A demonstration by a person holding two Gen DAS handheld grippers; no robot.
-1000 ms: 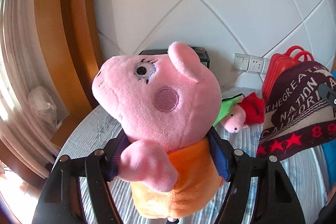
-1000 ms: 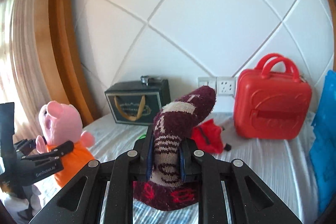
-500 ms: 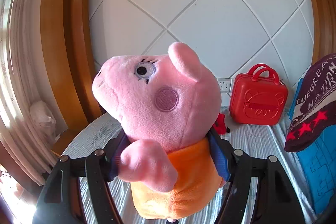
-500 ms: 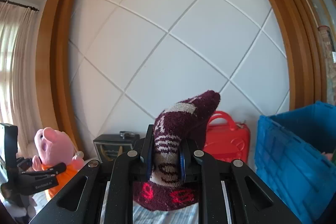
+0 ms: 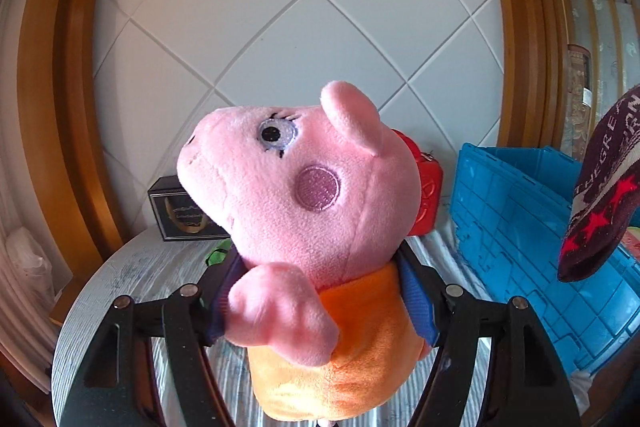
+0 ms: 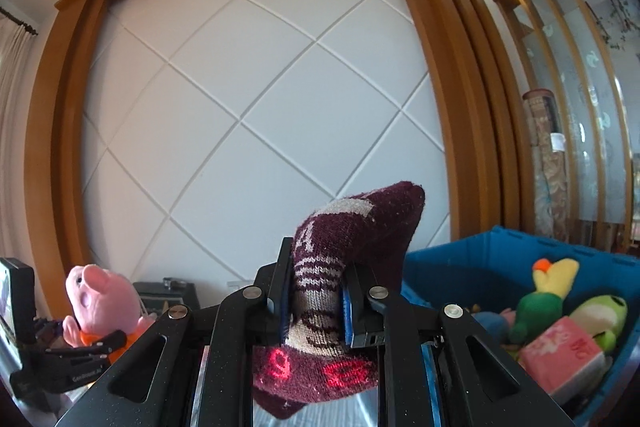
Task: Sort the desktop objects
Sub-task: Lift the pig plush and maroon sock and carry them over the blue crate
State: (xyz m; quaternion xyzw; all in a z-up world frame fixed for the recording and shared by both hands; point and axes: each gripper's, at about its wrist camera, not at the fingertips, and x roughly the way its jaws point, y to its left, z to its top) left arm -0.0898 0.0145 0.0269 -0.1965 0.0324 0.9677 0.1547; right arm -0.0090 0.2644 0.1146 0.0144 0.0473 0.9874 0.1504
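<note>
A pink plush pig (image 5: 296, 211) in an orange dress fills the left wrist view, and my left gripper (image 5: 320, 291) is shut on its body. The same pig (image 6: 100, 299) shows small at the lower left of the right wrist view. My right gripper (image 6: 314, 303) is shut on a maroon knitted sock (image 6: 344, 251) with white lettering and red figures; the sock (image 5: 600, 203) hangs at the right edge of the left wrist view. A blue plastic crate (image 5: 520, 219) stands to the right, and its rim (image 6: 520, 239) is just right of the sock.
Inside the blue crate lie a green and yellow plush bird (image 6: 544, 291), a green plush frog (image 6: 600, 315) and a pink box (image 6: 564, 355). A red toy suitcase (image 5: 428, 191) and a dark gift box (image 5: 180, 211) stand at the wall behind the pig. The table (image 5: 132, 275) is striped grey.
Both grippers have swung right and risen with their loads. The blue crate has come into view on the right, its contents now showing. The red suitcase has slid behind the pig.
</note>
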